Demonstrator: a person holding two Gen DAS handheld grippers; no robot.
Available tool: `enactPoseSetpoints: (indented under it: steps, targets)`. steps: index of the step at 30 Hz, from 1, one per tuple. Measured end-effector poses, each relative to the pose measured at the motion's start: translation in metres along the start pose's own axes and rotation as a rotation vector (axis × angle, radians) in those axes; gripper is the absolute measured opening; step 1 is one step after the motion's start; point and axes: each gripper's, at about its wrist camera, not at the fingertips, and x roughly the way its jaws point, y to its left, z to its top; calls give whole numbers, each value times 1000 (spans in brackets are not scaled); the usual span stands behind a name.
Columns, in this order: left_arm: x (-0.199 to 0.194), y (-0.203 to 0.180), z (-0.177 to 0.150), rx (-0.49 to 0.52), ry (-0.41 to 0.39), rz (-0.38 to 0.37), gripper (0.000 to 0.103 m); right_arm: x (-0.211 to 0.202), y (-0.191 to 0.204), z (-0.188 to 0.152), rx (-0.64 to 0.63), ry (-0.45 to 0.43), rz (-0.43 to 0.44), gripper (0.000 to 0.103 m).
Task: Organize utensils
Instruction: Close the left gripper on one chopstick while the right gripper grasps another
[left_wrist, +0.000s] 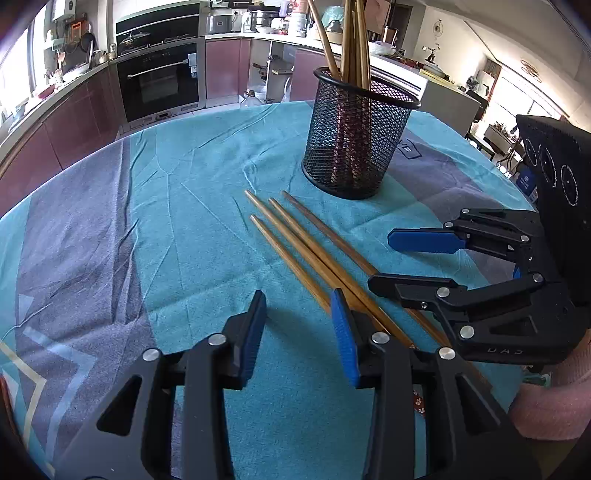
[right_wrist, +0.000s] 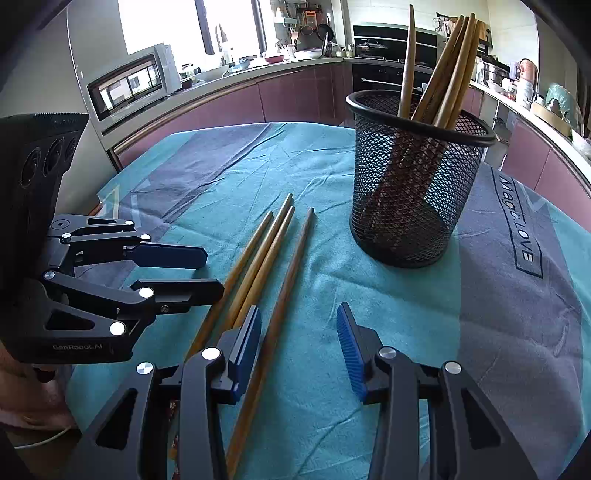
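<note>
four loose chopsticks lie flat just in front of the mesh holder. left gripper and right gripper both stand part open, holding nothing. risk: the crowded sticks roll or two lift together; the light holder may tip.

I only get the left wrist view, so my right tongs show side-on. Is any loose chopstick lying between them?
Observer: Yes. One chopstick runs through the gap of the right tongs, close to one pad and not pinched.
Operator: And the other three?
Observer: The other three chopsticks lie outside that gap, on the side of the left tongs.
Operator: My view crops the mesh holder's contents.
Observer: In the mesh holder, one of the stored chopsticks stands nearly upright; the rest lean together.
</note>
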Motion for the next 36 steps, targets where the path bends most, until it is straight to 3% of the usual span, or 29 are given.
enactPoseSetpoints:
  steps: [6, 9, 16, 20, 23, 26, 30, 36]
  targets:
    - [1, -6, 2, -2, -13, -17, 43, 0, -1, 0, 6, -2, 8, 41]
    - [5, -8, 1, 12, -3, -4, 41, 0, -2, 0, 4, -2, 7, 41]
    - [2, 1, -2, 8, 8, -14, 22, 1, -1, 1, -8, -1, -2, 41]
    - [5, 4, 1, 8, 17, 6, 23, 5, 2, 4, -25, 1, -17, 39]
    - [7, 4, 4, 4, 14, 14, 24, 9, 6, 7, -38, 2, -32, 35]
    - [9, 4, 7, -8, 7, 19, 24, 11, 7, 10, -36, 2, -35, 23]
    - [9, 3, 6, -28, -5, 36, 16, 14, 4, 12, -11, -2, -6, 9]
    - [4, 3, 2, -41, -8, 38, 10, 11, -3, 10, 25, -9, 4, 8]
